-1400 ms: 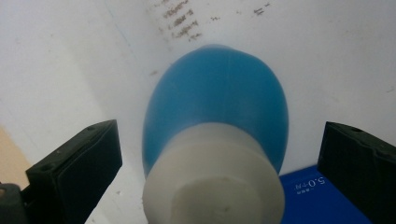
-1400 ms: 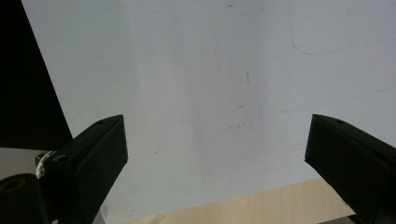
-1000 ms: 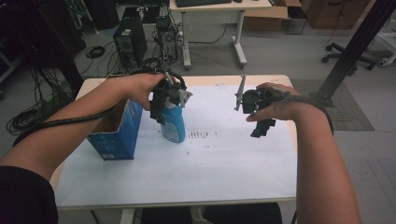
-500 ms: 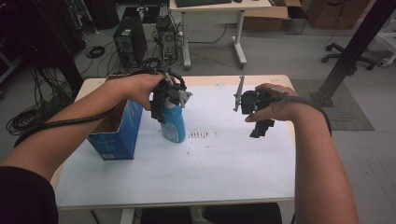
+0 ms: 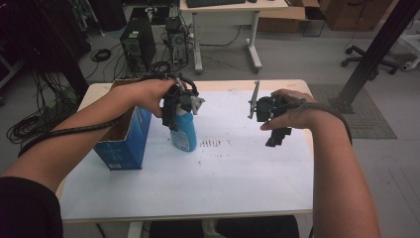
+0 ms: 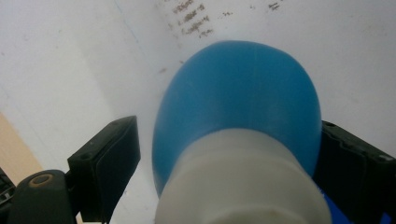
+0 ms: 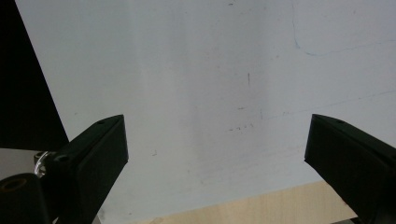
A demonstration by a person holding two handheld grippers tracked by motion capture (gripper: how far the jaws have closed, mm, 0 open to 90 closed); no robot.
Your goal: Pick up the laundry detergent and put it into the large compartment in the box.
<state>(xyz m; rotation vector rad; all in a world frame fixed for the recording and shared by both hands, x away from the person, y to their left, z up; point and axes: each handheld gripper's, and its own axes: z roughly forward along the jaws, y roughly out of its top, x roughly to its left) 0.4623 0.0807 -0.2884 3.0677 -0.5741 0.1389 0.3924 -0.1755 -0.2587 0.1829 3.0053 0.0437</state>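
Note:
A blue bottle [image 5: 183,135] with a white neck stands upright on the white table sheet [image 5: 223,178]. My left gripper [image 5: 179,105] hangs over its top, open. In the left gripper view the bottle [image 6: 238,98] sits between the jaws of the left gripper [image 6: 226,123]; the right jaw lies against it and the left jaw shows a small gap. My right gripper [image 5: 273,124] is held above the right part of the table, open. In its own view the right gripper [image 7: 217,120] has nothing but bare white sheet [image 7: 196,70] between its jaws.
An open blue carton [image 5: 124,141] stands left of the bottle, close to it. Small brown marks [image 5: 213,144] dot the sheet right of the bottle. Beyond the table's far edge are a desk [image 5: 228,7], computer towers [image 5: 133,42] and cables; a black post [image 5: 371,54] rises at the right.

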